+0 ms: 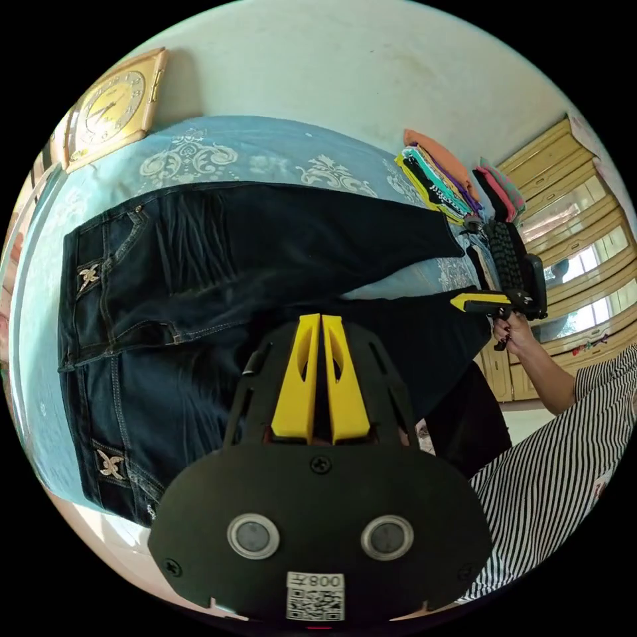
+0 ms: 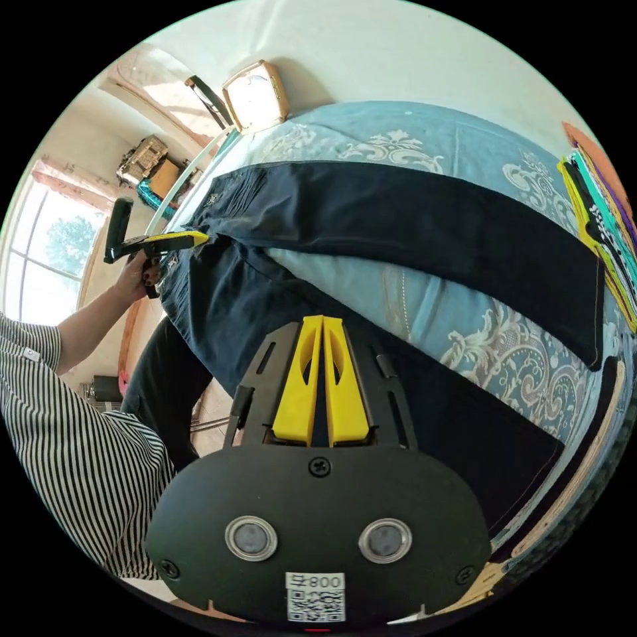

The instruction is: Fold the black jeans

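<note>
Black jeans (image 1: 219,265) spread on a blue bedspread (image 1: 265,149).
The left gripper (image 1: 322,320) pinches one leg's edge, jaws together.

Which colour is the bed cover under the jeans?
Light blue with pale floral ornaments; the bed cover shows best in the right gripper view.
</note>
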Available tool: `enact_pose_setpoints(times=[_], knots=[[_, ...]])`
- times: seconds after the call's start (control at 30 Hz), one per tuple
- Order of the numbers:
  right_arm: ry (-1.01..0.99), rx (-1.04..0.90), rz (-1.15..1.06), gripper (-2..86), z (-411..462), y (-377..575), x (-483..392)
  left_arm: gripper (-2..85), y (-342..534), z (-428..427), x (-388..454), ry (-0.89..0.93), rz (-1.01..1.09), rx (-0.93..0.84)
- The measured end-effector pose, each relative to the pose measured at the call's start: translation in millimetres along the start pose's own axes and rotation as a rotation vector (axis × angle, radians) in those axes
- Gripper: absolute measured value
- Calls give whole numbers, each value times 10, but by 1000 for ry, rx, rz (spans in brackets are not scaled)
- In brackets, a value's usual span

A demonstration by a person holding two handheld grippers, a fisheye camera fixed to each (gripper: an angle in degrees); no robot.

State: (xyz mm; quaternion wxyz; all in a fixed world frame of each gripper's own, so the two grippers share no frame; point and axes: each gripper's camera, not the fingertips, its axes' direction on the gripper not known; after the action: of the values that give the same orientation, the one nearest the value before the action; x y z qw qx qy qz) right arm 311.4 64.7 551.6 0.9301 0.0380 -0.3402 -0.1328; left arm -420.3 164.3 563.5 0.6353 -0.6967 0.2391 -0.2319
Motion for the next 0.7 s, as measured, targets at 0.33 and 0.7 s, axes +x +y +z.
enact_pose_setpoints(times=[0.33, 0.7], knots=[[-86, 23, -245, 13, 863, -1502, -582, 50, -410, -703, -1024, -80, -91, 16], [-83, 44, -272, 62, 1671, -2470, -883, 88, -953, -1228, -1536, -160, -79, -24]])
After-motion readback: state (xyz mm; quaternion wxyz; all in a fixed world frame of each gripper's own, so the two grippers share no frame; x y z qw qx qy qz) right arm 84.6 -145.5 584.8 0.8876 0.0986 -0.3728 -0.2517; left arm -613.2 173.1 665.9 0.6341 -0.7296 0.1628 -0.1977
